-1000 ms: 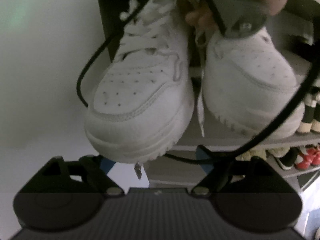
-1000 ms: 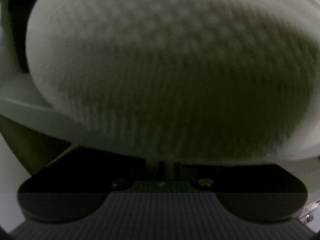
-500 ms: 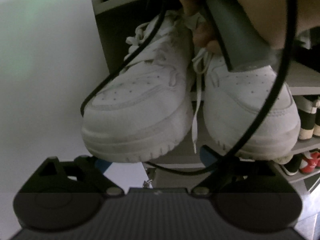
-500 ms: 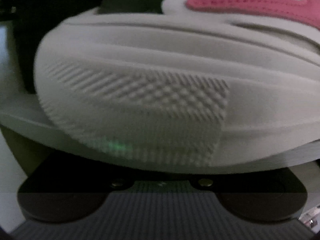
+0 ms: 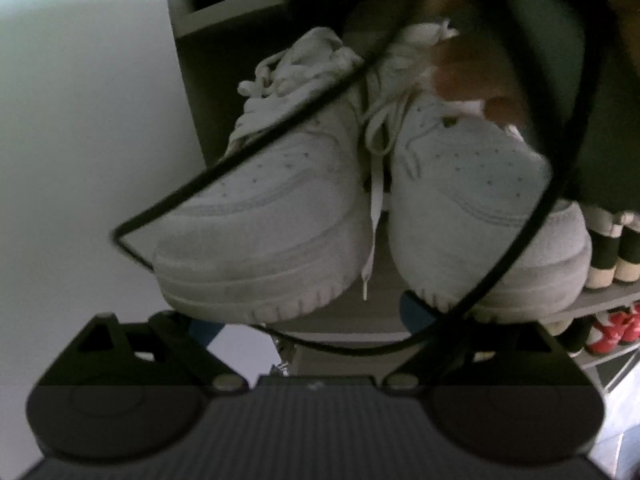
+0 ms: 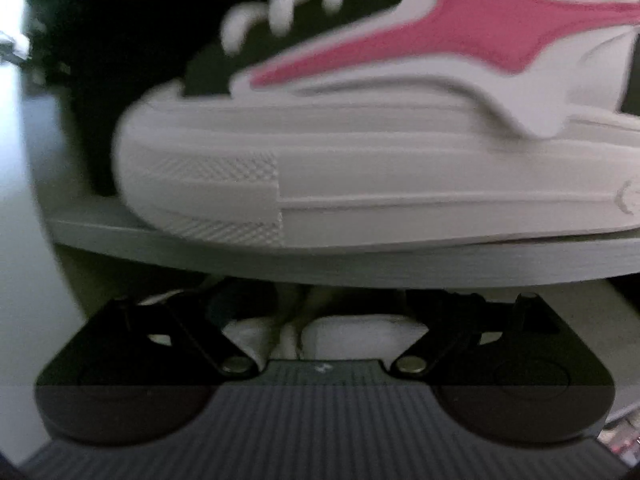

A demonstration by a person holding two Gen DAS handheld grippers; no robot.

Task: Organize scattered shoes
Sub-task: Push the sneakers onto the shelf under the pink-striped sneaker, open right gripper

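Two white sneakers stand side by side on a grey shelf (image 5: pixel 384 280), toes toward me: the left sneaker (image 5: pixel 272 232) and the right sneaker (image 5: pixel 480 216). A loose lace hangs between them. My left gripper (image 5: pixel 310 320) is open just below their toes, touching neither. In the right wrist view a white sneaker with a pink stripe (image 6: pixel 400 120) and a black upper rests on a grey shelf board (image 6: pixel 360 260). My right gripper (image 6: pixel 340 304) is open beneath that board's edge, holding nothing. A hand (image 5: pixel 472 72) grips the right tool above the white pair.
A black cable (image 5: pixel 248 160) loops across the white sneakers. Black-and-cream shoes (image 5: pixel 608 256) stand to the right on the same shelf, red shoes (image 5: pixel 616 328) on the shelf below. A white wall (image 5: pixel 80 160) lies left of the rack. Pale shoes (image 6: pixel 348 332) show under the board.
The right gripper has backed away from the pink-striped sneaker, which earlier filled its view and now sits on the board. The left gripper has drawn back from the white pair.
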